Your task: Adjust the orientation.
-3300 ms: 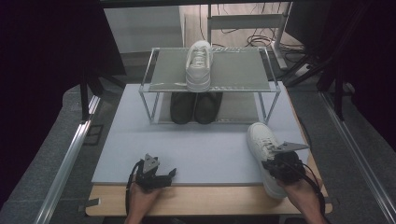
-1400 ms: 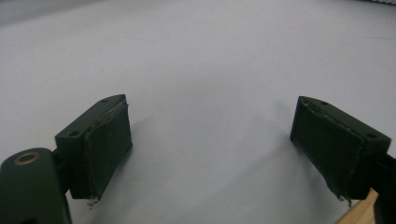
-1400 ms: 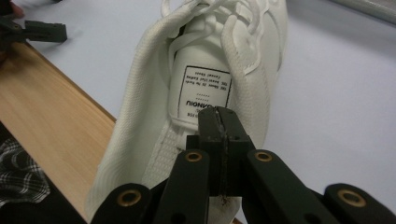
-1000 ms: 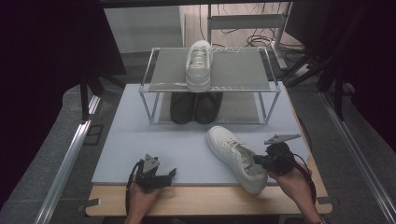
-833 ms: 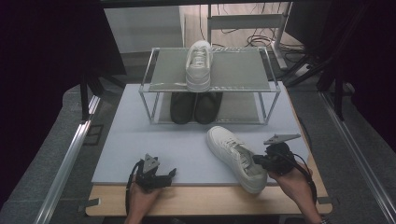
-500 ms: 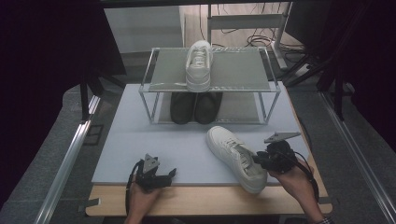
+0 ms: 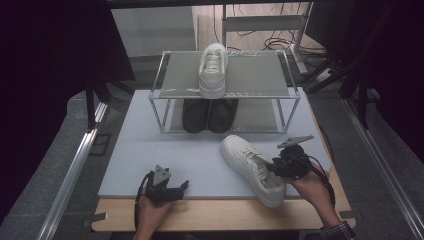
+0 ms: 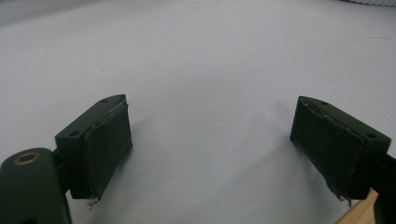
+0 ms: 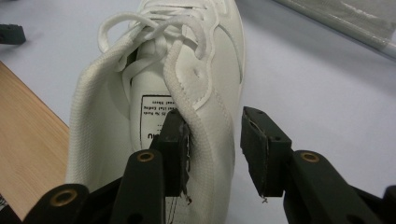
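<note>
Between the jaws of the right gripper (image 9: 212,149) stands the side wall of a white sneaker (image 9: 187,79): one jaw sits inside the shoe's opening against the collar, the other stands outside, apart from the shoe's outer side. These jaws have just been opening, and the pads no longer press the wall from both sides. From the high view, the sneaker (image 7: 252,167) lies on the grey mat (image 7: 150,155) of the table (image 7: 220,215), its heel nearest the right gripper (image 7: 280,167) and its toe pointing away from it toward the shoe rack (image 7: 165,90). Its laces lie loose ahead of the jaws.

Well beyond the right gripper, the rack carries a second white sneaker (image 7: 213,70) on its top shelf and a pair of dark shoes (image 7: 209,114) on the lower one.

Off to the other side, the left gripper (image 7: 172,189) rests low on the mat, well apart from the sneaker. In the left gripper view its jaws stand wide, with nothing but bare mat (image 8: 210,93) between them (image 8: 210,158).
</note>
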